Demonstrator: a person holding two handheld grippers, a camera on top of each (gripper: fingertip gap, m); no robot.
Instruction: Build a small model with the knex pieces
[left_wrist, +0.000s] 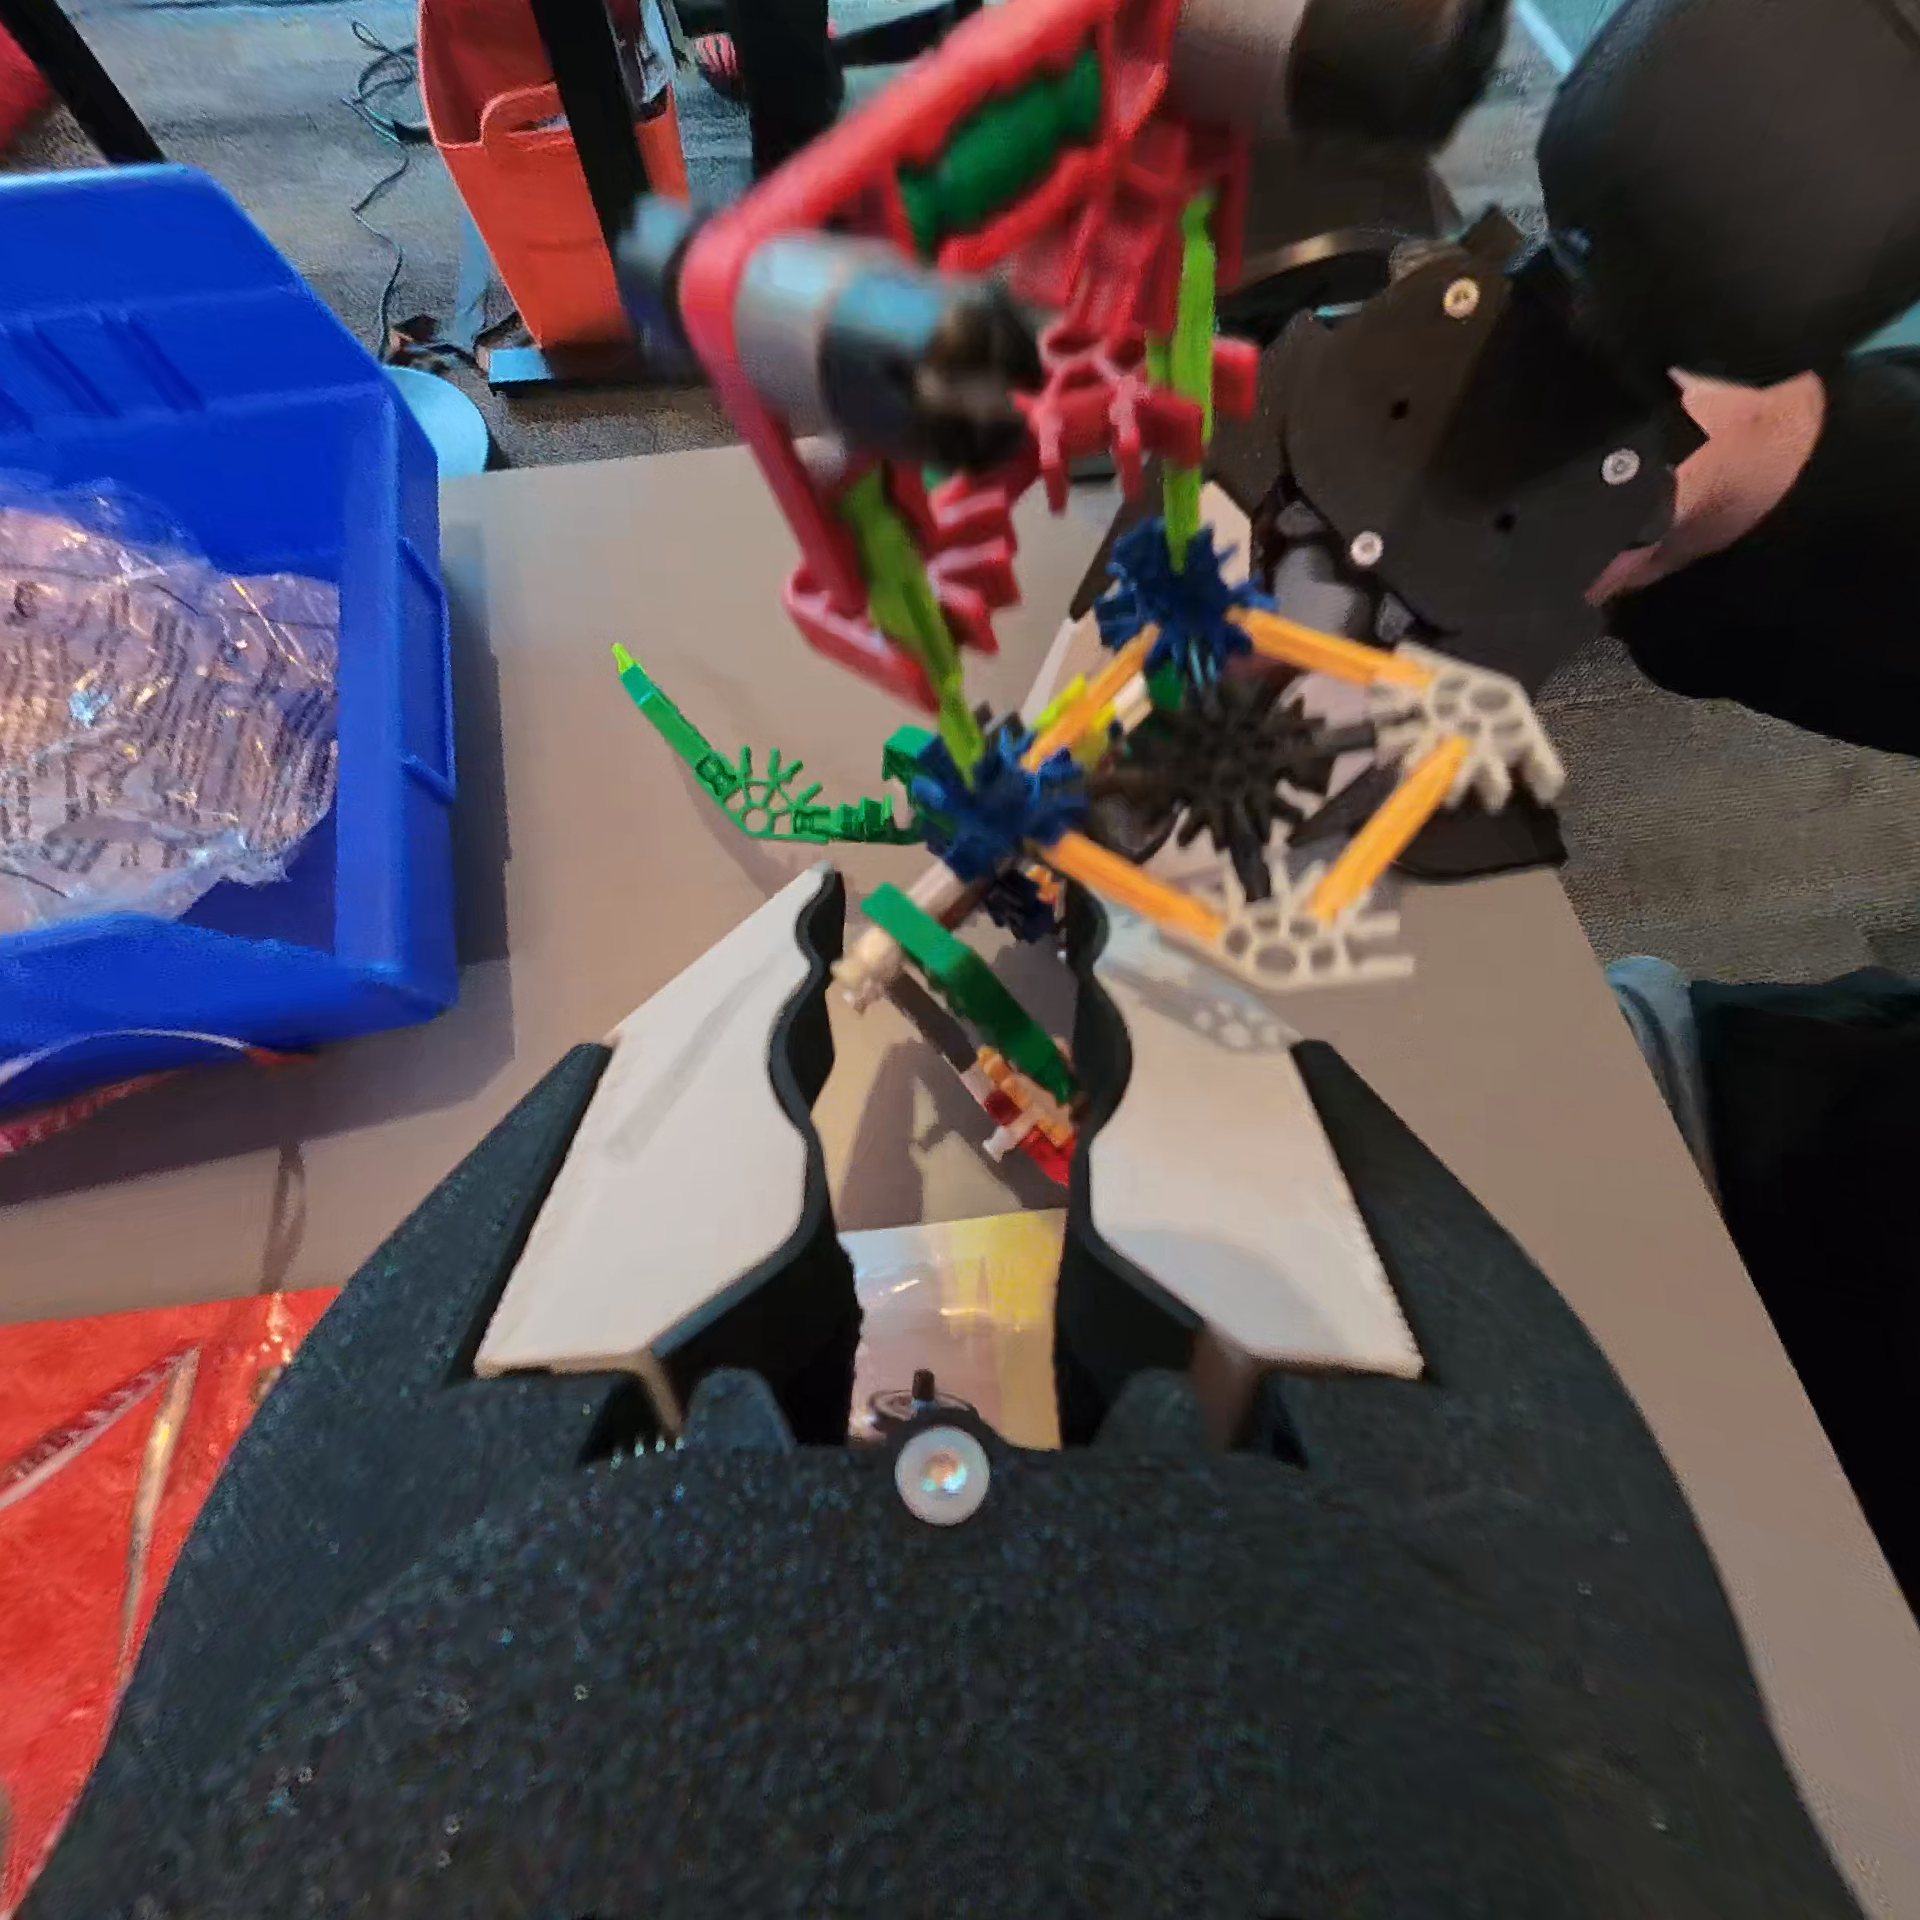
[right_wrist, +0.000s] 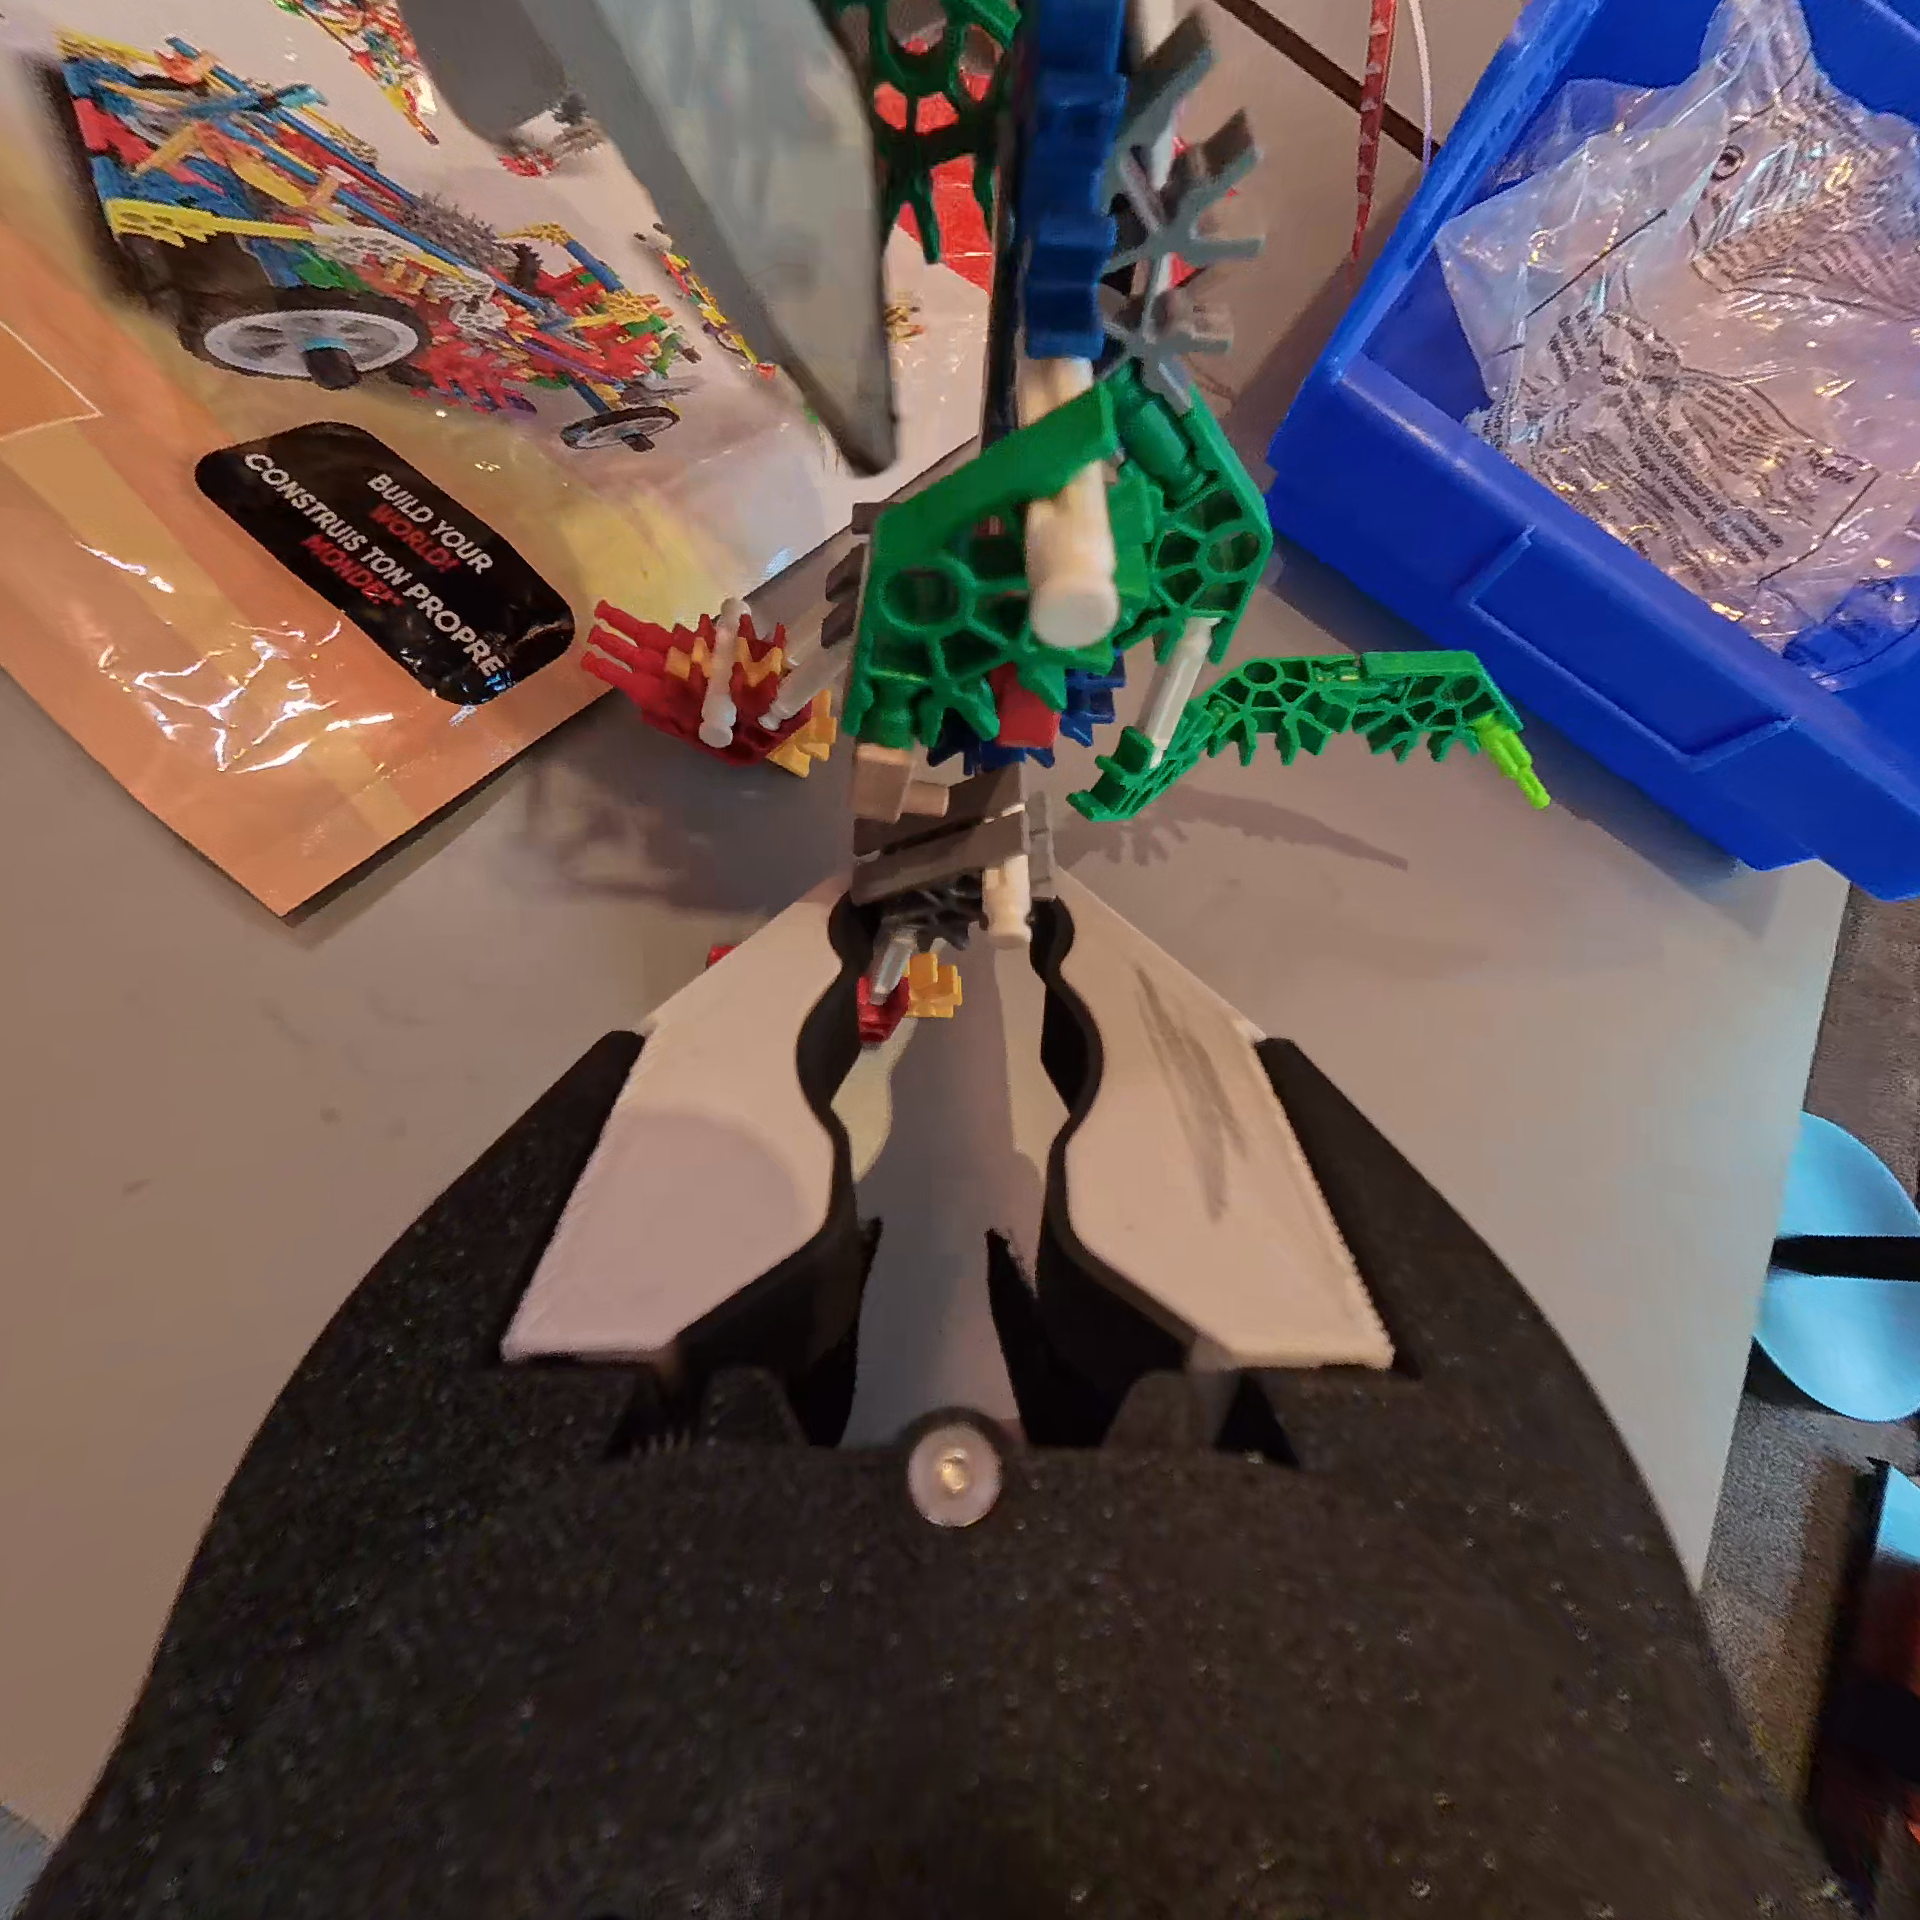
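Note:
A construction-toy model (left_wrist: 1039, 800) of blue, grey and black connectors, orange and green rods and a red frame with a grey motor (left_wrist: 831, 343) is held above the grey table (left_wrist: 644, 582). My left gripper (left_wrist: 956, 914) is shut on its near end, a green plate with a white rod (left_wrist: 966, 977). My right gripper (right_wrist: 945, 920) is shut on grey connectors and a white rod (right_wrist: 1003, 894) at the model's other end, below a green panel (right_wrist: 935, 613). The right gripper (left_wrist: 1455, 468), held by a hand, also shows in the left wrist view. A green arm (right_wrist: 1299, 717) sticks out sideways.
A blue bin (left_wrist: 343, 520) with a clear plastic bag (left_wrist: 156, 707) stands at the table's left; it also shows in the right wrist view (right_wrist: 1507, 644). An orange printed package (right_wrist: 260, 623) lies flat. A loose cluster of red and yellow pieces (right_wrist: 717, 686) lies beside it. The table edge (right_wrist: 1766, 1143) is close. There is about 8 centimeters between the tips of the two grippers.

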